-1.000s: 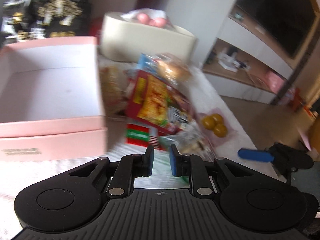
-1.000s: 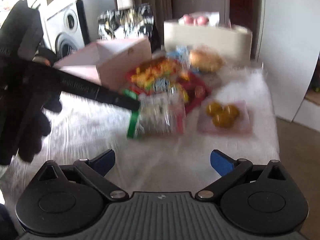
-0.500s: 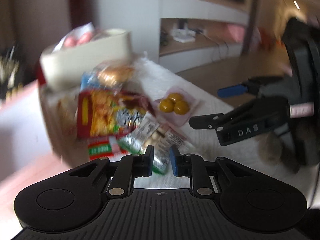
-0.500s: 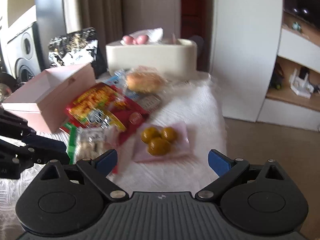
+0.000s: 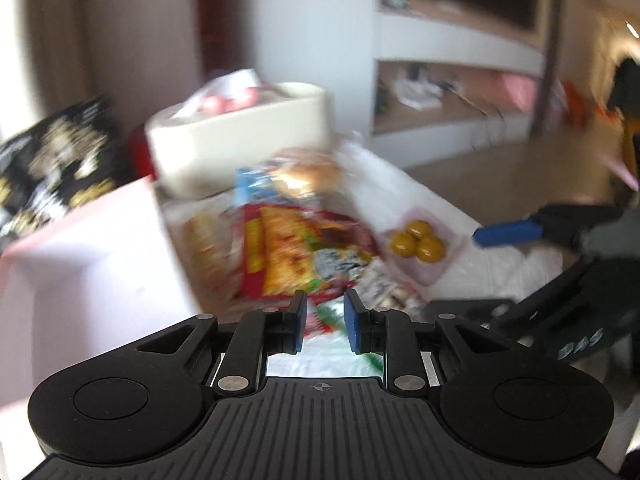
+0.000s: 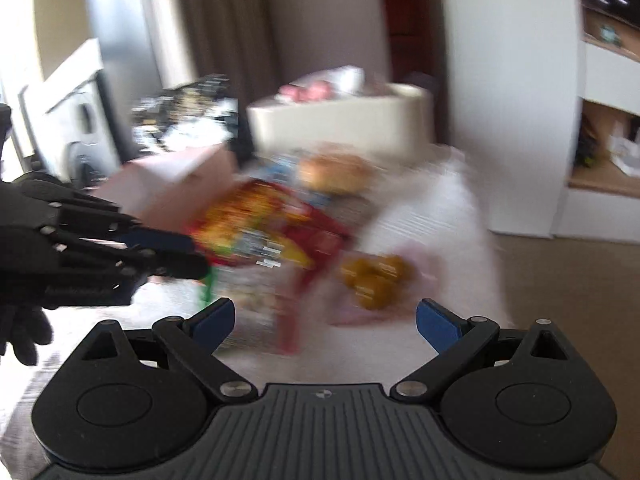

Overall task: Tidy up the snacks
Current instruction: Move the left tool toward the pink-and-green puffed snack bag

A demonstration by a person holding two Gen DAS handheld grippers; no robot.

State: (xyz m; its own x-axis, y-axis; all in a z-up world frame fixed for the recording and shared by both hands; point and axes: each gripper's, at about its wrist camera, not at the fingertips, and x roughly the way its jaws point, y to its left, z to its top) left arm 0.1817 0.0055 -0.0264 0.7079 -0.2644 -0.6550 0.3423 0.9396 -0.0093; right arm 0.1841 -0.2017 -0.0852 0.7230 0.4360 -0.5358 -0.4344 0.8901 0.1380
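Since a moment ago, left gripper (image 5: 325,322) jaws have just been opening, a narrow gap with nothing clamped; right gripper (image 6: 322,320) gapes wide, empty. Red snack bag (image 5: 296,252) lies on the white tablecloth (image 5: 416,196) beside the pink box (image 5: 92,264): light, crinkly, slippery, so probably best pinched at a sealed edge.

Left hand-held gripper (image 5: 325,322) jaws have just been opening, nothing between; right hand-held gripper (image 6: 325,320) gapes wide
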